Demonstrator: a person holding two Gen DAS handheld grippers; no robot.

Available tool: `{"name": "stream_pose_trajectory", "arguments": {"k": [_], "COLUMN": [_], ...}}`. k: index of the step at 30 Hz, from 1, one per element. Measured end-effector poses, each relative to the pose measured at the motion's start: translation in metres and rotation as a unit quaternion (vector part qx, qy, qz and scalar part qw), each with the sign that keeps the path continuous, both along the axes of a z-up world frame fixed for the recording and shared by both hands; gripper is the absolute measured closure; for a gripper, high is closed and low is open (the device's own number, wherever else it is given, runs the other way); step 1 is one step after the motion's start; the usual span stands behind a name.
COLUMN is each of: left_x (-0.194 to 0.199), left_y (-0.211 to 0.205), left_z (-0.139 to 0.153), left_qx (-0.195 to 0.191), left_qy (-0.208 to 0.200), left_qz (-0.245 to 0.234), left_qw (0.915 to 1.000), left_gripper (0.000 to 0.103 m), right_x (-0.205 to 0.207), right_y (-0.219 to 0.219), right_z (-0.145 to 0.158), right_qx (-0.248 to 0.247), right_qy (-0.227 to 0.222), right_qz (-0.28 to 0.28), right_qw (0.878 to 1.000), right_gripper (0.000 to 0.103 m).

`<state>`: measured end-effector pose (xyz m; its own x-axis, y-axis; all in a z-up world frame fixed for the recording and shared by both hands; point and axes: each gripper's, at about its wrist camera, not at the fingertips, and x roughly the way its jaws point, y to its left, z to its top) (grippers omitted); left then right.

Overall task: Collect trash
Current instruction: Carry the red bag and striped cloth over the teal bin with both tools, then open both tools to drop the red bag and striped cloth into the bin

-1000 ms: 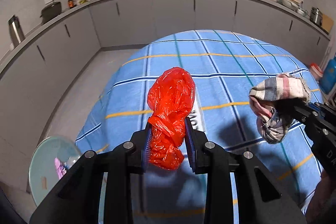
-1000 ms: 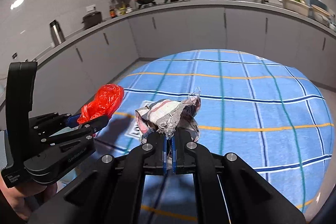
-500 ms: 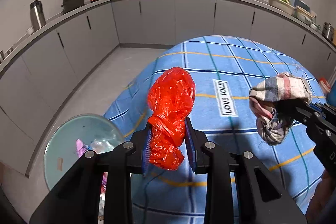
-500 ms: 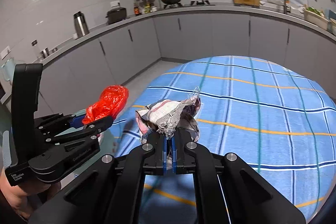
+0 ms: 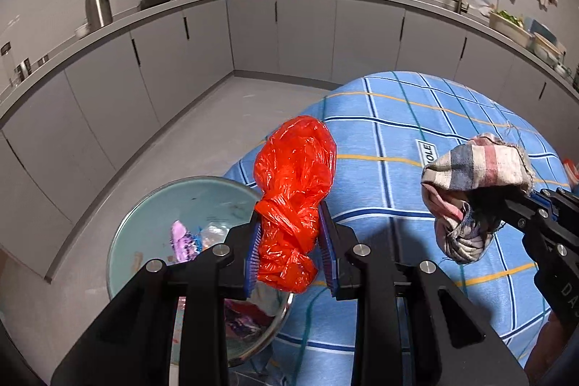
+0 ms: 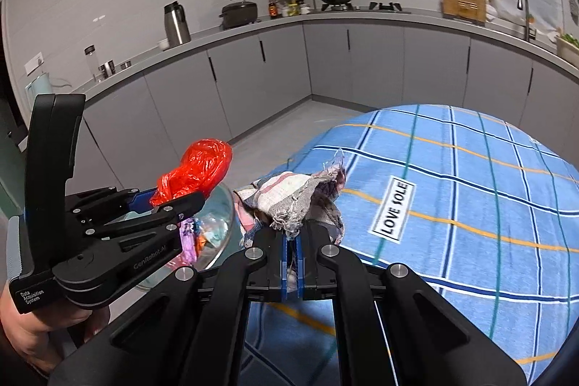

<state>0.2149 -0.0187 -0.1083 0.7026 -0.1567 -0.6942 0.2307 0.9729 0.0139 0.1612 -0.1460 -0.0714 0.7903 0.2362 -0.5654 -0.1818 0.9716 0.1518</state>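
My left gripper point(image 5: 291, 252) is shut on a crumpled red plastic bag point(image 5: 295, 190), held in the air at the table's left edge, over the rim of a round trash bin point(image 5: 152, 205). The bin stands on the floor and holds purple and clear wrappers point(image 5: 182, 239). My right gripper point(image 6: 291, 254) is shut on a striped rag point(image 6: 289, 194), held above the table edge. The rag also shows in the left wrist view point(image 5: 474, 190), to the right of the red bag. The left gripper point(image 6: 170, 205) with the red bag point(image 6: 197, 169) shows in the right wrist view, over the bin point(image 6: 220, 223).
A table with a blue plaid cloth point(image 5: 416, 140) and a "LOVE SOLE" label point(image 6: 394, 208) fills the right. Grey floor point(image 5: 202, 140) lies to the left. Grey kitchen cabinets point(image 5: 253, 28) and a counter with a kettle, pots and a sink run along the back.
Both grippers have swung left off the table with their loads. The bin has come further into view and now lies under the red bag. Neither grip has changed.
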Motion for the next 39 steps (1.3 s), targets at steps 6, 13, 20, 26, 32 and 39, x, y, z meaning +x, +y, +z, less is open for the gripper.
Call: {"name": "stream_pose_trajectory", "arguments": {"k": [6,13,20,26,32,39], "left_x": [-0.002,-0.004,-0.006,-0.009,-0.008,-0.005], "left_y": [0.025,0.056,0.087,0.112,0.126,0.128], "left_z": [0.0,-0.001,-0.005,-0.003,-0.007,-0.017], "left_qx": [0.002,0.004,0.004,0.004,0.008,0.004], "left_qy": [-0.004,-0.002,0.005,0.003,0.008,0.02], "left_qz": [0.028,0.059,0.089,0.116,0.13,0.138], "left_qw": [0.9996,0.9982,0.996,0.9933,0.9914,0.9903], "left_gripper": [0.074,0.074,0.074,0.074,0.073,0.071], "right_x": [0.004,0.01,0.019,0.032,0.048,0.059], "right_y": [0.019,0.047,0.074,0.102,0.118,0.13], "right_z": [0.004,0.007,0.008,0.007,0.0,-0.007], "right_qx": [-0.004,-0.009,-0.002,0.008,0.012,0.017], "right_qy": [-0.004,-0.007,-0.008,-0.003,0.005,0.008], "right_qz": [0.023,0.052,0.093,0.133,0.153,0.164], "right_qw": [1.0,0.999,0.996,0.991,0.988,0.986], "right_gripper": [0.099,0.099,0.099,0.098,0.098,0.094]}}
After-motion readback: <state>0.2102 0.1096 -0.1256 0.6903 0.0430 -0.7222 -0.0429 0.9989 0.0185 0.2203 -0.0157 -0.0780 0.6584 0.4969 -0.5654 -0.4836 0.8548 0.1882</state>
